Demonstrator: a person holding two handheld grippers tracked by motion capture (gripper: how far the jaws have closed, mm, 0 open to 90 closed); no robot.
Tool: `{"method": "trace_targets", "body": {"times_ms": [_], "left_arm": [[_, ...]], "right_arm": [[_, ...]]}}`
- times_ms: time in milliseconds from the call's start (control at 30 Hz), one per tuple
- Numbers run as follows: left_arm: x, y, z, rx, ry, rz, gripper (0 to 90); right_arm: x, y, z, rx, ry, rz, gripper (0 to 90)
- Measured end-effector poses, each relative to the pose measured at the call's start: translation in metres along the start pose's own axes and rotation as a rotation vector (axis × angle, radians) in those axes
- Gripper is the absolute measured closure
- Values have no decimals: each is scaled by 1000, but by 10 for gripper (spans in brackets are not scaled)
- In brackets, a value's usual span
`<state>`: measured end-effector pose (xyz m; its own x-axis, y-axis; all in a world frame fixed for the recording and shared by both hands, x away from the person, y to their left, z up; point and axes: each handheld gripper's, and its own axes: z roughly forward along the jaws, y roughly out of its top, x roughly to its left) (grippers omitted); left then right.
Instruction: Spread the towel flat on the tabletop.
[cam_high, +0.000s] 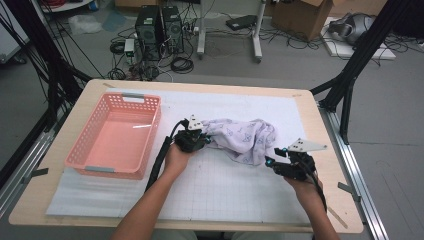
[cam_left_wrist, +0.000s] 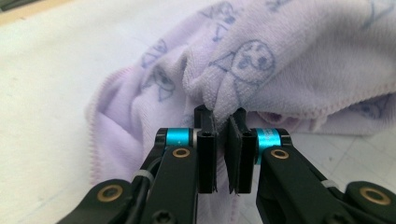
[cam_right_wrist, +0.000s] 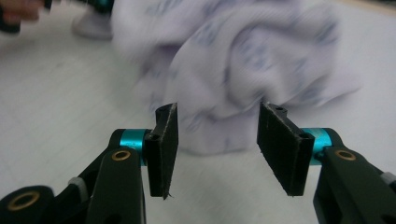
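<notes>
A crumpled pale lilac cloth (cam_high: 242, 134) with blue printed figures lies on the white gridded mat (cam_high: 225, 187) at mid-table. My left gripper (cam_high: 204, 140) sits at the cloth's left end. In the left gripper view my left gripper (cam_left_wrist: 220, 116) has its pads pinched on a raised fold of the cloth (cam_left_wrist: 280, 60). My right gripper (cam_high: 272, 157) hovers low by the cloth's near right corner. The right gripper view shows my right gripper (cam_right_wrist: 217, 116) open, with the blurred cloth (cam_right_wrist: 243, 56) just beyond its pads and nothing between them.
A pink plastic basket (cam_high: 150, 145) with nothing in it stands on the left part of the mat, close to my left forearm. The wooden table edge (cam_high: 325, 150) runs just right of my right hand. Black frame legs and cables stand beyond the table.
</notes>
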<state>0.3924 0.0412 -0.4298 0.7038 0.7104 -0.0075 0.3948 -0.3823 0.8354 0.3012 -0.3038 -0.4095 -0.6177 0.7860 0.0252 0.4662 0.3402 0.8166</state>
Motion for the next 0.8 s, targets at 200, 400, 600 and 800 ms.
{"method": "trace_targets", "body": {"times_ms": [200, 400, 600, 800], "left_arm": [[3, 1, -5, -23, 21, -3, 839], [7, 2, -11, -38, 27, -11, 839], [14, 3, -20, -60, 44, -38, 840], [15, 5, -27, -93, 58, -45, 839]], "right_arm": [[9, -8, 36, 68, -41, 14, 430], [11, -2, 54, 72, -3, -9, 789], [13, -6, 16, 20, 160, 3, 833], [12, -12, -34, -13, 212, 3, 836]]}}
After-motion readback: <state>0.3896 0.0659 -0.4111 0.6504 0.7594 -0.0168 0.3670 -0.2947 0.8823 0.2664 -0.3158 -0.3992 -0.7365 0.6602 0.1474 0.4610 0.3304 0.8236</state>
